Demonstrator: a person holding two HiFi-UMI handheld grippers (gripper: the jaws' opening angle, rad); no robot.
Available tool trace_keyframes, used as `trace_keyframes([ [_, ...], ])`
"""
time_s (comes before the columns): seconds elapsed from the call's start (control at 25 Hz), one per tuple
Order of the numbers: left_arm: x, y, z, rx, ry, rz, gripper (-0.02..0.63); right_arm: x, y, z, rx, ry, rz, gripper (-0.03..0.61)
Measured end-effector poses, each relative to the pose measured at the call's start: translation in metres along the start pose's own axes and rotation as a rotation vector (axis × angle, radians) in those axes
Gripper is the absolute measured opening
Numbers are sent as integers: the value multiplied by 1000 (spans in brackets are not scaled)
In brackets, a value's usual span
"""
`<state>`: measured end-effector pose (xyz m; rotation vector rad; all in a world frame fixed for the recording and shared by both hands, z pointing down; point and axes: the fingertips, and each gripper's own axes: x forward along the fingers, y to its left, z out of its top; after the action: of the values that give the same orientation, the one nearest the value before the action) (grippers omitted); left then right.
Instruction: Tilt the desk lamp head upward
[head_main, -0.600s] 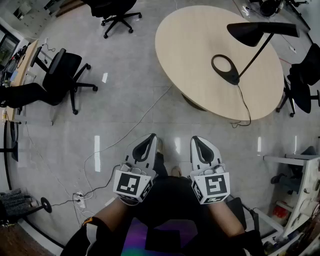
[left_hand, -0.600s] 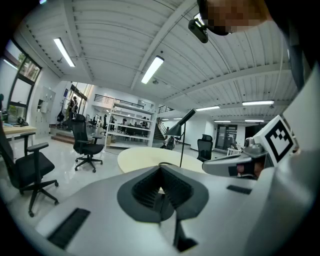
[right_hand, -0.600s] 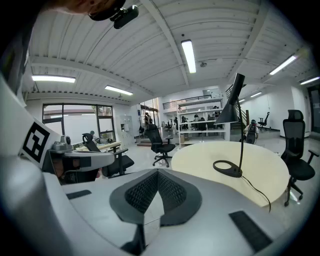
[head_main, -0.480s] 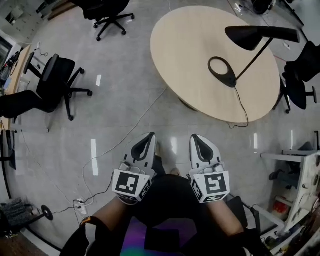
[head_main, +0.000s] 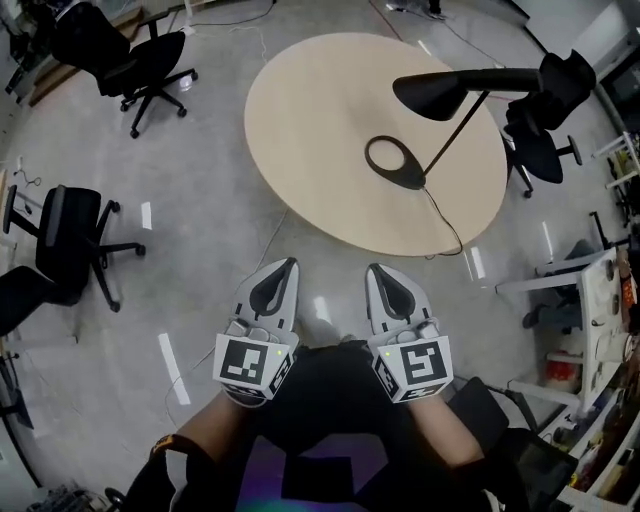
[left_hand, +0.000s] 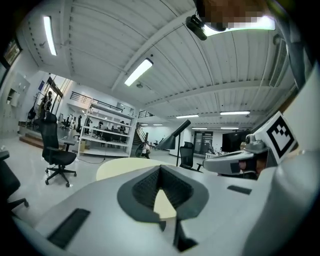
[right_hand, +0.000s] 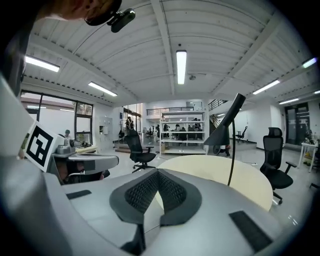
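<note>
A black desk lamp stands on the round beige table (head_main: 320, 120). Its ring base (head_main: 395, 163) sits near the table's right side, and a slanted arm carries the cone head (head_main: 432, 93), which points down. Both grippers are held side by side in front of the person's body, over the floor and short of the table. The left gripper (head_main: 281, 274) is shut and empty; the right gripper (head_main: 382, 279) is shut and empty too. The left gripper view has the lamp head (left_hand: 174, 137) far off beyond the table (left_hand: 122, 168). The right gripper view shows the lamp head (right_hand: 223, 134) over the table (right_hand: 215, 172).
Black office chairs stand at the left (head_main: 70, 240), the far left (head_main: 140, 60) and behind the table at the right (head_main: 545, 135). A white cart (head_main: 590, 300) stands at the right. The lamp's cable (head_main: 448, 228) hangs off the table's near edge.
The table and lamp have shifted left and nearer in the head view as the person moved towards them. Both grippers have stayed shut, side by side in front of the body.
</note>
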<state>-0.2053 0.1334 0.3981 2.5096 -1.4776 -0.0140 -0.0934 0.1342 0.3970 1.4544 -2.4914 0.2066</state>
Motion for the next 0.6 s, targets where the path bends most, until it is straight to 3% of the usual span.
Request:
trace_keyframes([
  [0.24,33,-6,12,6,-1,-81,48,10,-32,14,21,-30,-85,9],
  [0.6,110,-15,17,16,11,-109,48,40,-98,20,13,-48,-106,9],
])
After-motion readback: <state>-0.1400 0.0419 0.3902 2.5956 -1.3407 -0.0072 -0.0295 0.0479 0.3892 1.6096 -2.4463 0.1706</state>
